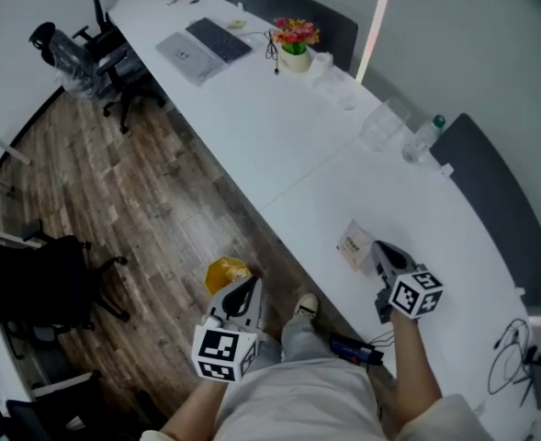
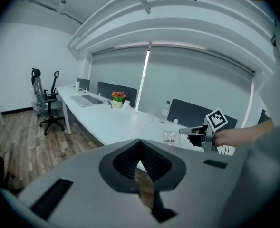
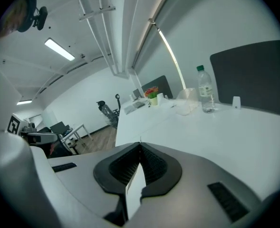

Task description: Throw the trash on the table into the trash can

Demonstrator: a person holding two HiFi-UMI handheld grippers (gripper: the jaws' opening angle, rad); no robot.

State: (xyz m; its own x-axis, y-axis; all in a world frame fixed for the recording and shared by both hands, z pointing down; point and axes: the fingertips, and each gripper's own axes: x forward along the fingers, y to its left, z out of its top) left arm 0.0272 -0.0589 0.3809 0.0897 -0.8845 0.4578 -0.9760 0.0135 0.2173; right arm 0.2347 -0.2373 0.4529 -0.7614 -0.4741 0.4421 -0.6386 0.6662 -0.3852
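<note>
A long white table [image 1: 279, 145] is seen running diagonally through the head view, with wooden floor to its left. On its near part a small flat packet [image 1: 354, 244] is laid. It is made of clear wrapping with a pale label, and the print cannot be read. A plastic bottle [image 1: 422, 141] with a green cap is stood farther along the table, by a dark partition.

The right gripper [image 1: 380, 248] is held over the table with its jaws clenched tip to tip and nothing caught between them. The packet is found just beside their tip, on the left, and whether it is touched cannot be judged. The left gripper [image 1: 249, 288] is held over the floor, off the table edge. Its jaws are likewise pressed together and empty, well apart from the packet.

In the left gripper view the packet is shown close to the right gripper's tip. The right gripper view is aimed past it, and the bottle is shown there instead. A yellow object [image 1: 226, 272] on the floor just ahead of the left gripper is shown by the head view alone, and what it is cannot be told.
</note>
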